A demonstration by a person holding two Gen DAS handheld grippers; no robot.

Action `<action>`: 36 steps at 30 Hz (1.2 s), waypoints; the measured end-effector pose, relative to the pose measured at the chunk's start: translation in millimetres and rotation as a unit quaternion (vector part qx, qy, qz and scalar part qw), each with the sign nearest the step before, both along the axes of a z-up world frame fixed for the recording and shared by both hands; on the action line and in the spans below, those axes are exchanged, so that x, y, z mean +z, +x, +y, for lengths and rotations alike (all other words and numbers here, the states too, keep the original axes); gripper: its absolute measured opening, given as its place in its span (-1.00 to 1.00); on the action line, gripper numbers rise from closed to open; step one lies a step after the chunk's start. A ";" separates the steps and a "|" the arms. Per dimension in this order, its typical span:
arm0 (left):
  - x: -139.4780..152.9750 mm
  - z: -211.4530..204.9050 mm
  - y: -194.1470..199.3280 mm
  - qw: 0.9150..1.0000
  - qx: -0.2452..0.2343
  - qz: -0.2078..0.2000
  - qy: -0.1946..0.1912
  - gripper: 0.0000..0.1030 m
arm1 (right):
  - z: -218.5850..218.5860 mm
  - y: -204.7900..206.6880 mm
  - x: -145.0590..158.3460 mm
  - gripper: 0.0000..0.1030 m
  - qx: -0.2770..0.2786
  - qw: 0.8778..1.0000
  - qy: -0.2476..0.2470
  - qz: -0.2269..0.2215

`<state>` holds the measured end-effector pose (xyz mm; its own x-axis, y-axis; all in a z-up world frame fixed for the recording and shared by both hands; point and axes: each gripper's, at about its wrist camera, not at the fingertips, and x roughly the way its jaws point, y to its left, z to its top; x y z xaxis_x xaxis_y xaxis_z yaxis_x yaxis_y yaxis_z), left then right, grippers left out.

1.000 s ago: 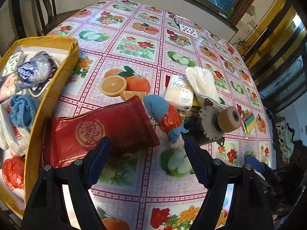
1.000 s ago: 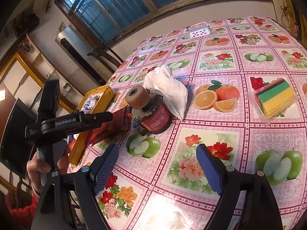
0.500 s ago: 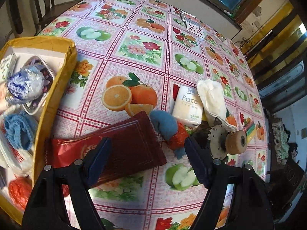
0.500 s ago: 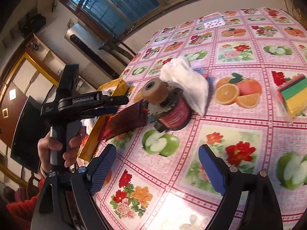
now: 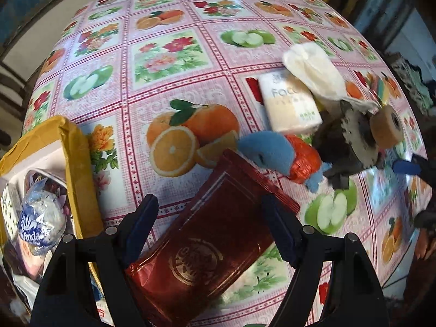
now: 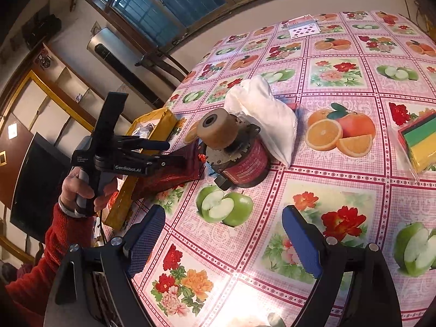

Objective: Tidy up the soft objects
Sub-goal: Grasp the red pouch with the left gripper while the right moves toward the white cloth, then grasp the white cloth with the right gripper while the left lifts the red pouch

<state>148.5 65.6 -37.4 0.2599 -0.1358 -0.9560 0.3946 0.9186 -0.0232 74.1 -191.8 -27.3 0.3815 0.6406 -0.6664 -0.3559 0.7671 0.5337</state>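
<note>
A dark red foil pouch [image 5: 215, 245] lies flat on the fruit-print tablecloth, and my left gripper [image 5: 209, 226] stands open with a finger on either side of it. Just beyond the pouch lies a blue plush toy [image 5: 261, 152] with a shiny orange-red body. Behind the toy sit a white tissue pack [image 5: 288, 106] and a crumpled white cloth [image 5: 313, 68]. My right gripper [image 6: 223, 239] is open and holds nothing, low over the table in front of the motor. In the right wrist view the left gripper [image 6: 160, 152] hovers over the red pouch [image 6: 174, 174].
A yellow box [image 5: 73, 163] at the left holds a blue-and-white tissue pack [image 5: 41, 218] and other soft items. A metal motor [image 6: 237, 158] with a brown roller stands beside the white cloth [image 6: 267, 114]. A packet of coloured sponges [image 6: 419, 141] lies at the right, playing cards [image 6: 302, 27] at the far side.
My left gripper has moved forward and down over the red pouch, which now lies between its fingers. The right gripper has drifted slightly and stayed open.
</note>
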 end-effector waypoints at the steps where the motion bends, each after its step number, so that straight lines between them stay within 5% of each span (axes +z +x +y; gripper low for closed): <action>1: 2.3 -0.9 -2.6 1.000 -0.012 -0.001 0.002 0.52 | -0.8 0.8 -0.7 0.74 -0.001 1.000 0.001 0.002; 7: 7.6 -4.4 -24.8 0.993 -0.114 0.005 0.039 0.52 | -1.1 6.8 -4.1 0.74 -0.003 1.000 0.007 0.010; 14: -14.0 -5.4 -28.2 0.981 -0.171 0.047 0.080 0.54 | 5.2 14.4 -1.0 0.74 -0.003 1.000 0.003 0.011; 21: -22.8 -4.9 -16.7 0.978 -0.184 0.032 0.088 0.85 | 5.1 29.7 3.5 0.74 -0.011 1.000 -0.009 0.010; 25: -31.0 -4.7 -10.8 0.980 -0.181 0.065 0.050 1.00 | -1.1 51.9 14.2 0.75 -0.031 0.999 -0.042 -0.006; 29: -30.1 -13.9 -17.3 0.980 -0.189 0.044 0.038 1.00 | -6.4 87.2 26.3 0.83 -0.045 0.996 -0.073 -0.014; 32: -29.3 -20.5 -23.8 0.981 -0.186 0.039 0.036 1.00 | -9.4 104.2 39.8 0.83 -0.034 0.999 -0.035 -0.014; 36: -28.8 -24.7 -23.9 0.985 -0.162 0.039 0.033 1.00 | 13.7 129.6 35.2 0.83 -0.016 0.995 -0.097 -0.006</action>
